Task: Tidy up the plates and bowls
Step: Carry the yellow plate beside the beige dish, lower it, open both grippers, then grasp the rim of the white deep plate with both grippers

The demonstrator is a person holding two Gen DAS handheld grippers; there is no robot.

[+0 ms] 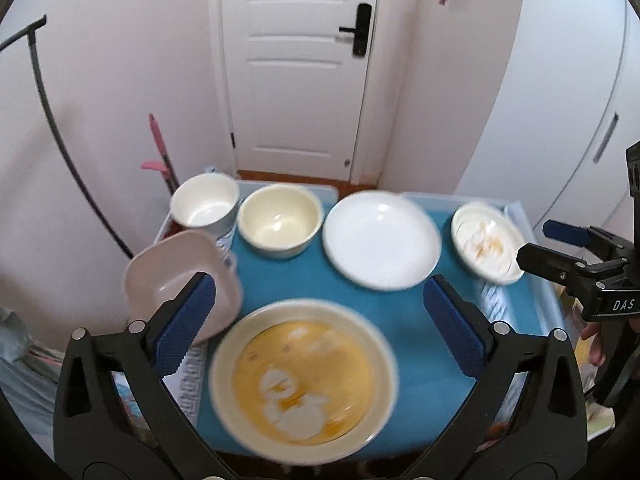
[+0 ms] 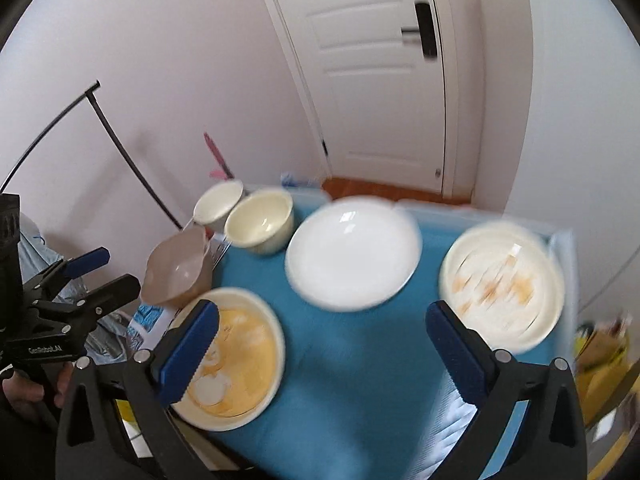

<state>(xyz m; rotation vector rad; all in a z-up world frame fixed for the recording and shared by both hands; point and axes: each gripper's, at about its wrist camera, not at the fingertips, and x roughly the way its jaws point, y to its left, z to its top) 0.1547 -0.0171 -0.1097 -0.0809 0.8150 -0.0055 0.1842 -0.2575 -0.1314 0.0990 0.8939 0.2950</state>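
Note:
On a blue mat [image 1: 404, 332] lie a yellow duck-print plate [image 1: 304, 380], a plain white plate [image 1: 380, 240] and a cream plate with orange marks [image 1: 486, 248]. A cream bowl [image 1: 280, 220] and a white bowl [image 1: 206, 200] stand at the back left, with a pink square bowl [image 1: 176, 276] tilted at the mat's left edge. My left gripper [image 1: 320, 292] hangs open and empty above the duck plate. My right gripper [image 2: 322, 312] is open and empty over the mat [image 2: 360, 380], between the duck plate [image 2: 240, 360] and the cream plate [image 2: 500, 284].
A white door [image 1: 296, 72] and wooden floor lie beyond the table's far edge. A dark curved rack pole [image 1: 52, 120] and a pink-handled tool [image 1: 160, 148] stand at the left wall. Yellow packaging [image 2: 600, 360] sits off the table's right side. A hand [image 2: 24, 392] holds the left gripper.

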